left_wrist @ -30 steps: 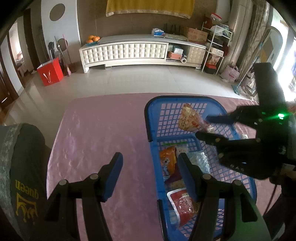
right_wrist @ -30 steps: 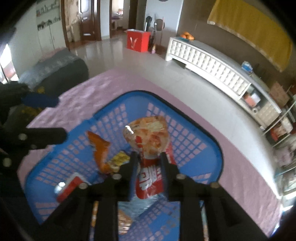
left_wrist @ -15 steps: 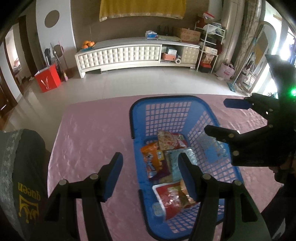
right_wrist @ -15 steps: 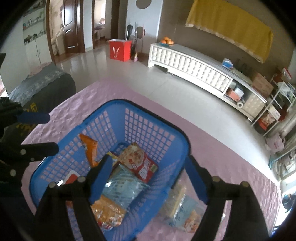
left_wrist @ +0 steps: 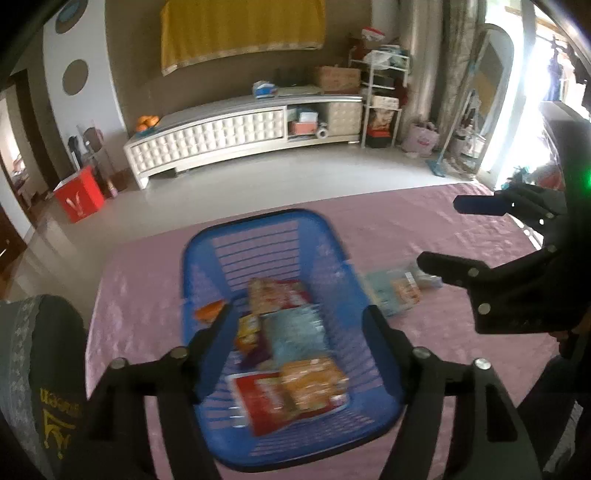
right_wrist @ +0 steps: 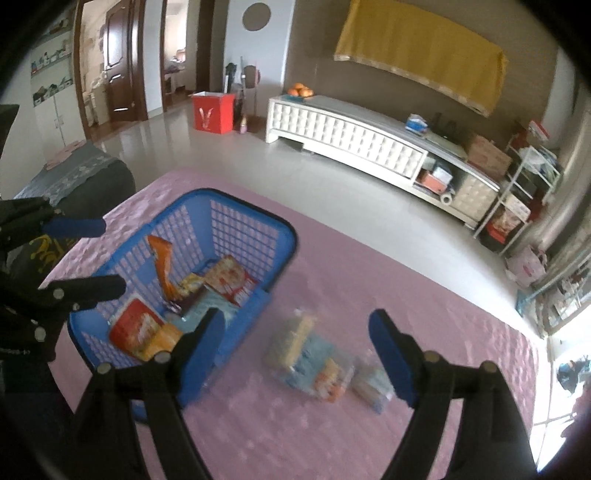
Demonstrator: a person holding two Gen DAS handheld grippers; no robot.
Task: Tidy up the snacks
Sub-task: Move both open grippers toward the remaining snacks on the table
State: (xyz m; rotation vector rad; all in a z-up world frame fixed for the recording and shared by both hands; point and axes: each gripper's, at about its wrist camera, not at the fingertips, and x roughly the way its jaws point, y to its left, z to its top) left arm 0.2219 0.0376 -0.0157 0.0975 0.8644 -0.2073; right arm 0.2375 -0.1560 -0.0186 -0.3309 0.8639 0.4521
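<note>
Pink cloth covers the tabletop [right_wrist: 295,435] under both tools, and the blue basket [left_wrist: 258,225] on it serves as landmark. Nearest the lens in the left wrist view, the left hand-held gripper [left_wrist: 299,325] hangs over the basket's near half with its jaws apart and nothing between them; they have just been opening wider. Inside the basket lie snack packets: a red one [left_wrist: 258,402] and an orange one [left_wrist: 314,380] at the near end, a pale blue one [left_wrist: 295,332] in the middle, a red-and-white one [left_wrist: 275,295] toward the far end. Right of the basket, the right hand-held gripper [right_wrist: 295,347] hovers with jaws spread wide and empty, over loose snack packets [right_wrist: 314,362] lying on the cloth just beside the basket's wall. Beyond the basket stretch a pale tiled floor [right_wrist: 258,166], a red box [right_wrist: 212,112], and a long white cabinet [left_wrist: 221,136] below a yellow cloth [left_wrist: 240,29] on the wall.
</note>
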